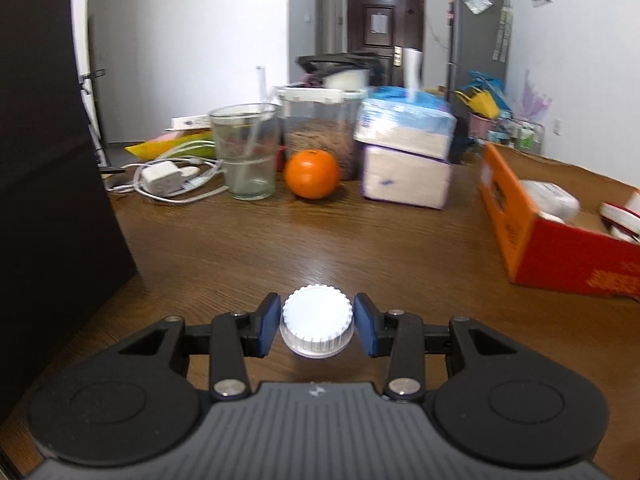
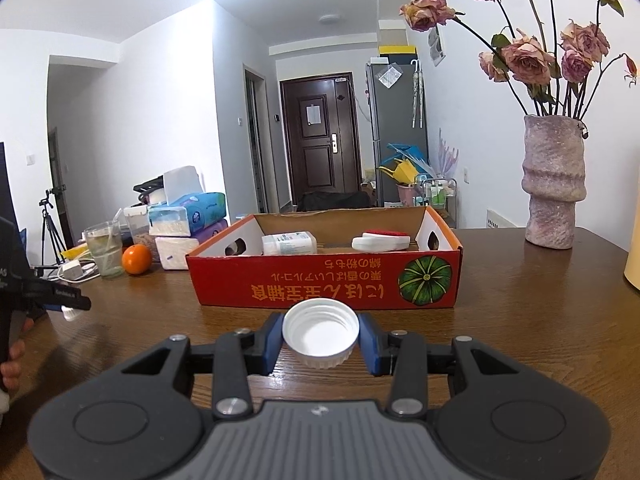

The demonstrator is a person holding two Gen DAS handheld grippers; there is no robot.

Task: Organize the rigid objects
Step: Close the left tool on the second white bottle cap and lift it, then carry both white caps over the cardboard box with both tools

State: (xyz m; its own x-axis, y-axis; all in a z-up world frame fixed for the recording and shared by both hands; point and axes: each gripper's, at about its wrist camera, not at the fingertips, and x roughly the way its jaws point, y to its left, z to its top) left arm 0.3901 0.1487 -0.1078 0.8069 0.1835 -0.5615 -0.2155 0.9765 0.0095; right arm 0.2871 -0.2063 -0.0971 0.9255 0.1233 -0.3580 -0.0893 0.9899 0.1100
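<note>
1. Left claw (image 1: 316, 325) clamping a white ribbed plastic bottle cap, closed top up (image 1: 317, 321), between its blue pads, holding it just above the brown wood-grain bench (image 1: 280, 236).
2. Right claw (image 2: 320, 338) gripping a second white ribbed plastic cap, open side up (image 2: 320, 331), its threaded inside showing, over the bench just in front of the red cardboard box printed with a green pumpkin (image 2: 326, 280).
3. Lying inside that open box: a white plastic bottle on its side (image 2: 289, 242) toward the left and a flat white and red container (image 2: 381, 241) toward the right.
4. Sitting along the far left of the bench: a round orange fruit (image 1: 312, 173), a clear drinking glass holding a straw (image 1: 245, 151) just beside it, a white charger block with tangled cables (image 1: 162, 178) further left.
5. Standing behind the fruit: a clear lidded plastic jar of brown contents (image 1: 318, 130); stacked to its right, two soft tissue packs, blue over purple (image 1: 404, 148).
6. Rising at the far right of the bench: a rough pinkish stone vase (image 2: 554, 184) carrying dried pink roses (image 2: 524, 56).
7. Showing at the left edge of the right wrist view: the other tool's dark finger with its white cap, blurred.
</note>
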